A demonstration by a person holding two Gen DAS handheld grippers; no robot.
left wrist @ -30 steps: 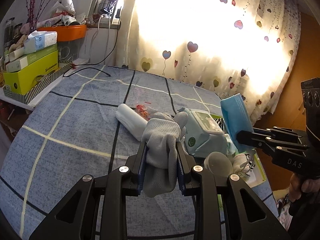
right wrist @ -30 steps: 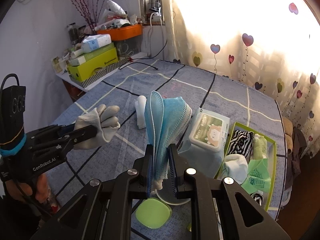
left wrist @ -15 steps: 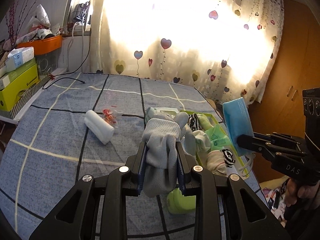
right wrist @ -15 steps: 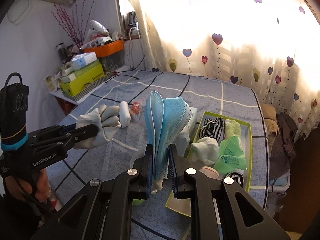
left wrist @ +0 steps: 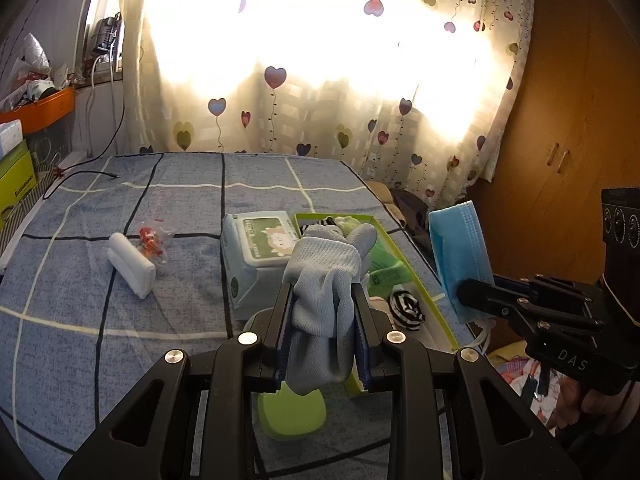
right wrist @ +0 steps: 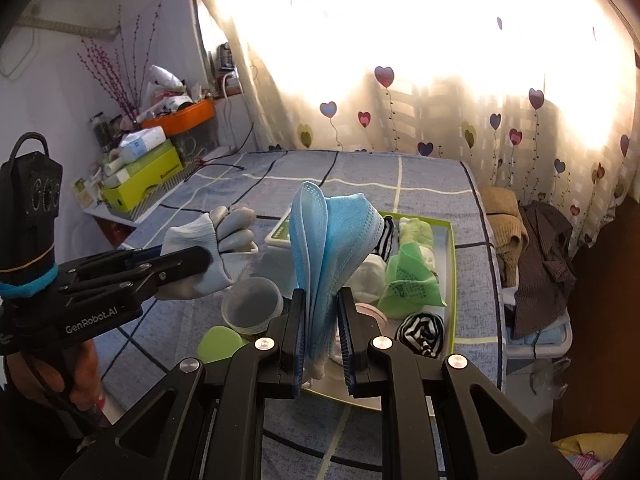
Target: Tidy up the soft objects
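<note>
Grey glove [left wrist: 326,280] pinched in L tool [left wrist: 322,320] (airborne).

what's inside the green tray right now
The green tray holds a striped sock ball, green packet, white socks and green roll; the blue masks cover its near-left part.

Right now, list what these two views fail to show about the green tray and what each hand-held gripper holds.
- Green tray: right wrist view, near end hidden behind the blue face masks; left wrist view, much covered by the grey glove.
- Masks: count too tightly stacked to tell.
- Glove: one or a pair, unclear; bunched between the fingers.
</note>
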